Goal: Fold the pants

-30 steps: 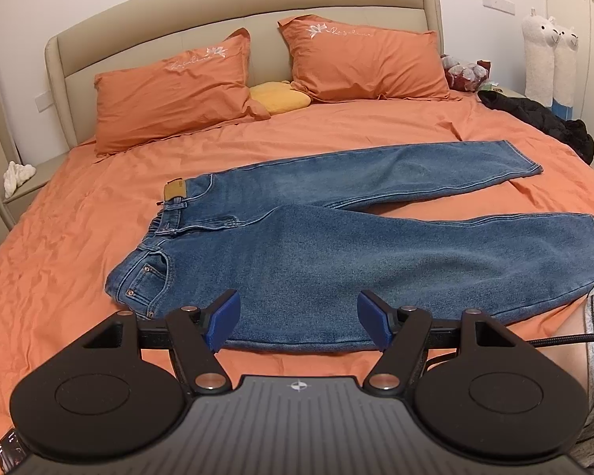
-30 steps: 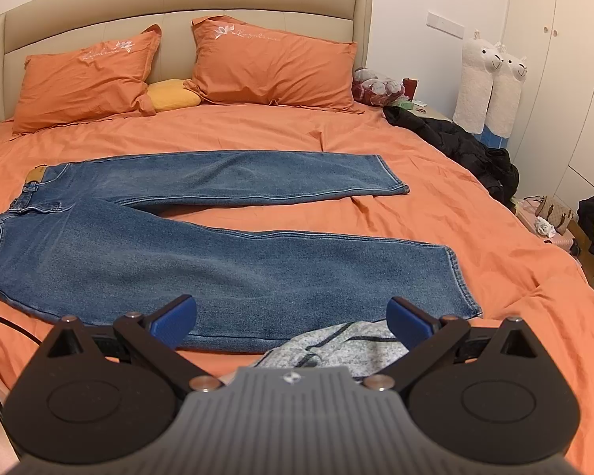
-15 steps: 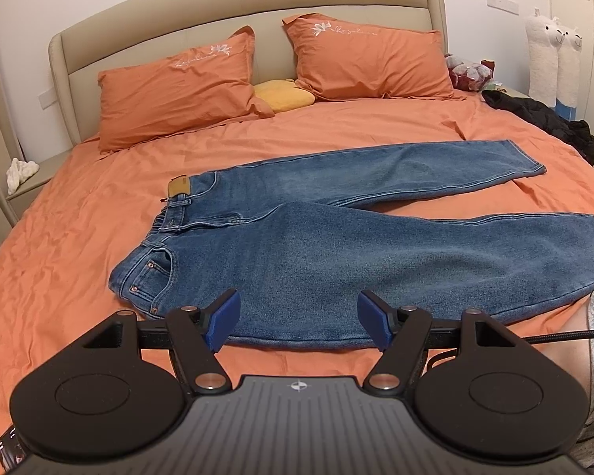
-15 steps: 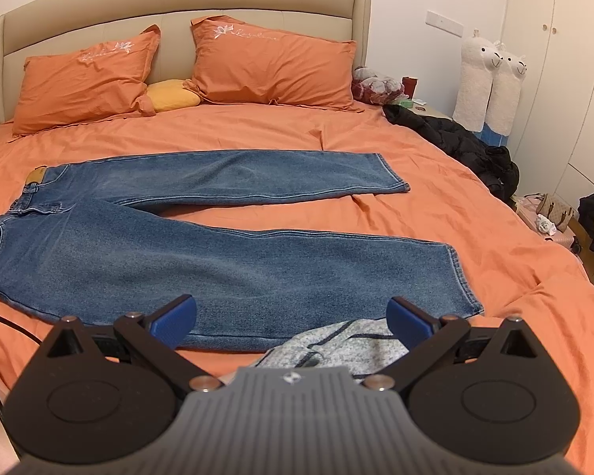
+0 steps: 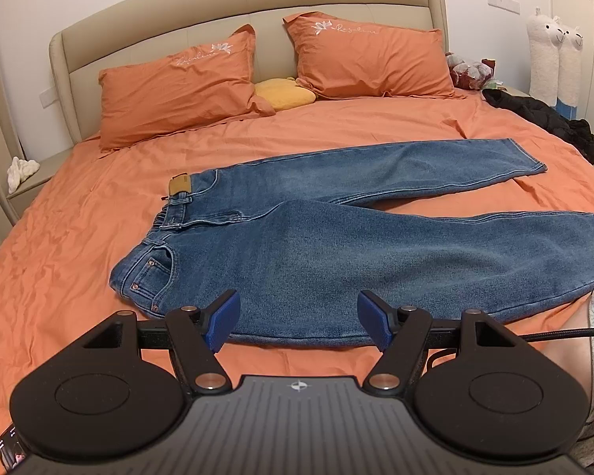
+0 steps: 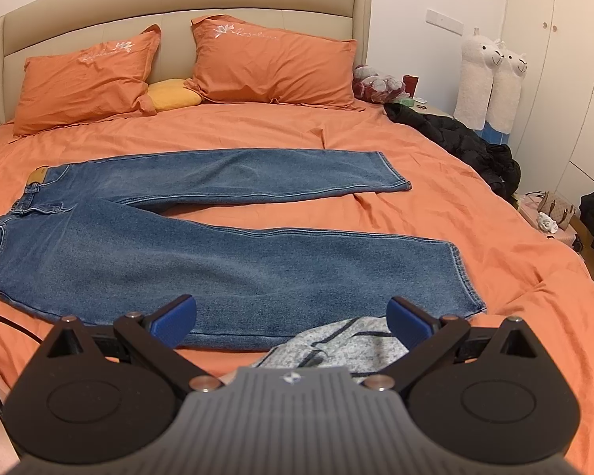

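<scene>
Two wide-open grippers, left (image 5: 298, 324) and right (image 6: 291, 322), held nothing; the blue jeans (image 5: 336, 261) looked heavy, limp, best pinched at waistband and hem.

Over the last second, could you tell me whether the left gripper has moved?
Yes. The left gripper has shifted slightly left and back: the headboard and jeans slid right in its view.
</scene>
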`<state>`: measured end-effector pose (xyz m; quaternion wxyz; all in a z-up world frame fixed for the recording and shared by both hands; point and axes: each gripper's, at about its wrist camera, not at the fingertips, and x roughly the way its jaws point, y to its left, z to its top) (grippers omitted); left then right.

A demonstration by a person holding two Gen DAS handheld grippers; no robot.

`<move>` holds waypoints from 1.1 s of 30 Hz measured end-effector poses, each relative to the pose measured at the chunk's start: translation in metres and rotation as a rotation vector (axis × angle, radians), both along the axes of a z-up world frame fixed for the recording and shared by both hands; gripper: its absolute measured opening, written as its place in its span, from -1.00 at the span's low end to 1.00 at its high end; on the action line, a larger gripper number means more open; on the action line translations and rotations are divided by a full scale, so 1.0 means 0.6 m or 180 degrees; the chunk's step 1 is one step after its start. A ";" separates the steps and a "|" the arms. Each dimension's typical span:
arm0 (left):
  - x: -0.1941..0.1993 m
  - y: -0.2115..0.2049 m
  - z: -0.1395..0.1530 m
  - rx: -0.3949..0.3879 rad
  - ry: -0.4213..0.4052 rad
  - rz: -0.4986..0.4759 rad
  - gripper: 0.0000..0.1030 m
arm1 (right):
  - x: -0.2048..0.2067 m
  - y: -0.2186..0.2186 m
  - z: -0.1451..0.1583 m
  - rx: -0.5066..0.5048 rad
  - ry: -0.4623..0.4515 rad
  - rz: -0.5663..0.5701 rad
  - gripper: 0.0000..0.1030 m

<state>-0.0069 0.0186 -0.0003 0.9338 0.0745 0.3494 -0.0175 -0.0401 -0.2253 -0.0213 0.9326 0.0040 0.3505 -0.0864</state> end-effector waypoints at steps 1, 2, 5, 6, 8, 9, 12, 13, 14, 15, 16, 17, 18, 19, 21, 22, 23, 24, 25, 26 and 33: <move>0.000 0.000 0.000 0.0003 -0.0002 -0.0001 0.54 | 0.000 0.001 0.000 -0.0002 -0.0001 -0.0001 0.90; 0.000 0.000 0.000 0.0002 -0.0002 0.0002 0.54 | 0.000 0.002 0.001 -0.0003 -0.0003 0.0000 0.90; 0.000 0.000 0.000 0.0000 0.0003 0.0003 0.54 | 0.000 0.003 0.001 0.0000 0.0002 0.0000 0.90; 0.000 0.000 0.000 0.0002 0.0006 0.0003 0.55 | 0.000 0.001 0.000 0.0003 0.0003 -0.0002 0.90; -0.001 0.000 -0.001 0.0009 0.0012 0.0001 0.54 | -0.001 0.002 -0.001 0.0003 0.0008 -0.0004 0.90; -0.002 0.001 -0.002 0.0012 0.0013 0.0003 0.54 | -0.002 0.003 -0.002 0.0001 0.0010 -0.0003 0.90; -0.002 0.002 -0.003 0.0002 0.0025 0.0013 0.54 | -0.001 0.003 -0.003 -0.0006 0.0021 0.0001 0.90; -0.003 0.003 -0.004 0.0000 0.0027 0.0016 0.54 | 0.000 0.004 -0.003 -0.0014 0.0021 0.0002 0.90; -0.001 0.003 -0.003 0.0001 0.0029 0.0019 0.55 | 0.000 0.005 -0.003 -0.0014 0.0020 0.0002 0.90; -0.002 0.003 -0.003 0.0000 0.0030 0.0019 0.54 | 0.000 0.005 -0.003 -0.0014 0.0019 0.0001 0.90; 0.000 0.004 -0.003 -0.0002 0.0031 0.0021 0.54 | 0.001 0.005 -0.002 -0.0013 0.0019 0.0002 0.90; 0.000 0.004 -0.003 -0.0004 0.0031 0.0021 0.54 | 0.001 0.006 -0.002 -0.0016 0.0018 0.0003 0.90; -0.001 0.004 -0.003 -0.0008 0.0032 0.0023 0.54 | 0.001 0.006 -0.002 -0.0021 0.0019 0.0004 0.90; 0.001 0.006 -0.003 -0.0014 0.0033 0.0025 0.55 | 0.001 0.006 -0.001 -0.0022 0.0021 0.0003 0.90; 0.001 0.008 -0.003 -0.0020 0.0032 0.0023 0.54 | 0.002 0.008 -0.001 -0.0030 0.0019 0.0004 0.90; 0.001 0.008 -0.003 -0.0018 0.0035 0.0024 0.55 | 0.001 0.009 0.000 -0.0032 0.0018 0.0004 0.90; 0.001 0.008 -0.003 -0.0017 0.0034 0.0024 0.54 | 0.001 0.010 0.000 -0.0035 0.0017 0.0003 0.90; 0.001 0.008 -0.003 -0.0019 0.0033 0.0022 0.55 | 0.001 0.010 0.001 -0.0037 0.0012 0.0000 0.90; 0.001 0.008 -0.003 -0.0020 0.0034 0.0023 0.55 | 0.000 0.010 0.001 -0.0037 0.0010 0.0000 0.90; 0.001 0.008 -0.003 -0.0020 0.0035 0.0021 0.55 | 0.000 0.010 0.001 -0.0038 0.0008 -0.0002 0.90; -0.001 0.005 -0.001 -0.0048 0.0048 -0.0022 0.55 | -0.005 0.003 0.001 -0.0044 0.0006 -0.0010 0.90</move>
